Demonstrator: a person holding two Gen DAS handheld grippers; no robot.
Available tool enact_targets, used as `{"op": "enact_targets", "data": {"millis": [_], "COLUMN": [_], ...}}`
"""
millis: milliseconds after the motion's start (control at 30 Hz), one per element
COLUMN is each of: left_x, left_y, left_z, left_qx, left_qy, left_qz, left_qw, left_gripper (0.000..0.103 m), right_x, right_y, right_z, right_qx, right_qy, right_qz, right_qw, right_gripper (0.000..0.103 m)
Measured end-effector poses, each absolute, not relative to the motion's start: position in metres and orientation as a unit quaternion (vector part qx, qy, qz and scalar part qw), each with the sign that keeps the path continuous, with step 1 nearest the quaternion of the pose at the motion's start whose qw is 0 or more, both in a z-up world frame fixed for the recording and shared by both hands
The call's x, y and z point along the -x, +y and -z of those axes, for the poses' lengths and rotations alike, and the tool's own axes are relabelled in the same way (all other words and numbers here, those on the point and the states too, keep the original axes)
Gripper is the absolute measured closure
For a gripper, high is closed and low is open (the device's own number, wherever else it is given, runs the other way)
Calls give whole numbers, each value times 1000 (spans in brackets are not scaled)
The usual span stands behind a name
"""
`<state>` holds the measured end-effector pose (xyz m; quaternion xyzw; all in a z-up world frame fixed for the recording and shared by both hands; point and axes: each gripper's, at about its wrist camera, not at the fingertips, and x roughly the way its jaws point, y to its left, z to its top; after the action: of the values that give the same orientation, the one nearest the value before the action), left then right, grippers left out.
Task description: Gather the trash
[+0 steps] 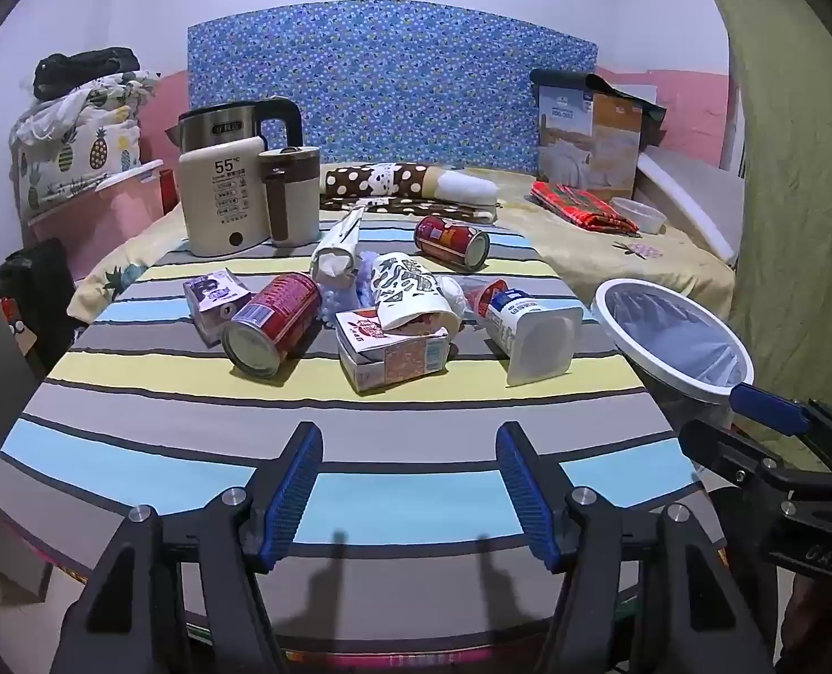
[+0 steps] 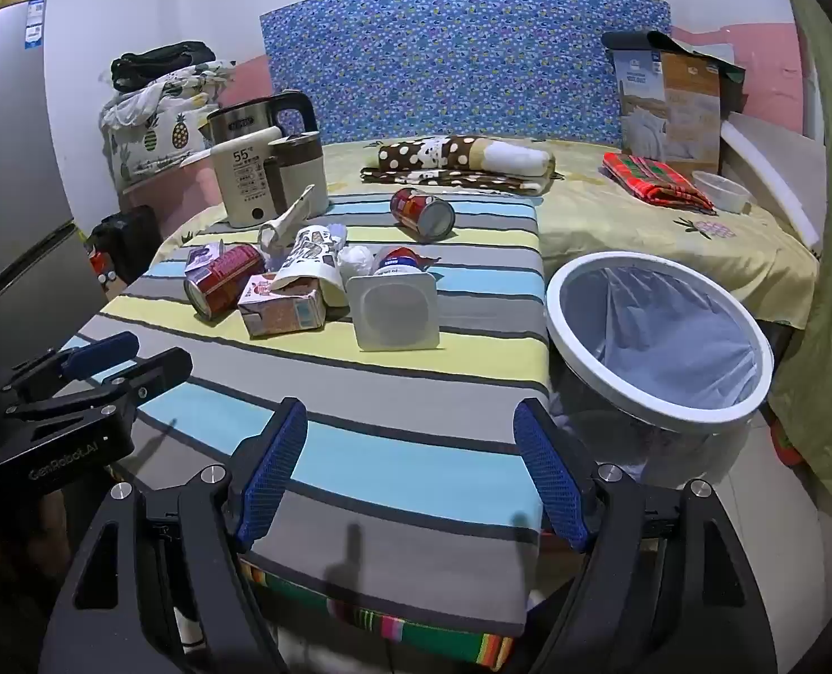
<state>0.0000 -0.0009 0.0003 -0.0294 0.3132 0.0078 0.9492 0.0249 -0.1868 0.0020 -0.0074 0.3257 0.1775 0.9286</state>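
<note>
Trash lies in a cluster on the striped table [image 1: 359,438]: a red can [image 1: 272,323] on its side, a second red can [image 1: 452,241] farther back, a small purple carton [image 1: 216,300], a red-and-white carton [image 1: 393,354], a patterned paper cup [image 1: 410,292], a white yogurt cup [image 1: 533,331] and a rolled paper wrapper [image 1: 337,250]. A white-rimmed bin [image 2: 660,337] with a liner stands right of the table. My left gripper [image 1: 410,483] is open and empty over the table's near edge. My right gripper [image 2: 410,466] is open and empty near the front right corner.
A beige kettle [image 1: 224,196] and a brown-lidded mug [image 1: 295,191] stand at the table's back left. Behind is a bed with a rolled dotted blanket [image 1: 404,185], a red plaid cloth [image 1: 584,205], a plastic tub [image 1: 637,213] and a cardboard box [image 1: 590,135]. A fridge [image 2: 11,168] stands left.
</note>
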Motion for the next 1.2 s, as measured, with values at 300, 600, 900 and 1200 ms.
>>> {"op": "enact_targets", "data": {"millis": [300, 600, 900, 1200], "left_x": [2, 6, 5, 5], "left_y": [4, -2, -3, -3], "left_z": [-3, -5, -4, -4], "left_qx": [39, 33, 32, 32], "left_qy": [307, 305, 305, 304], "left_qz": [-1, 0, -2, -2], "left_qw": [951, 952, 952, 952], "left_gripper": [39, 39, 39, 39], "right_x": [-26, -26, -24, -24], "right_y": [-188, -187, -186, -186], "right_z": [-3, -4, -5, -5], "right_qx": [4, 6, 6, 7], "right_qy": [325, 324, 323, 323], "right_qz": [-178, -177, -175, -174], "right_qw": [929, 929, 930, 930], "right_gripper": [26, 26, 26, 26]}}
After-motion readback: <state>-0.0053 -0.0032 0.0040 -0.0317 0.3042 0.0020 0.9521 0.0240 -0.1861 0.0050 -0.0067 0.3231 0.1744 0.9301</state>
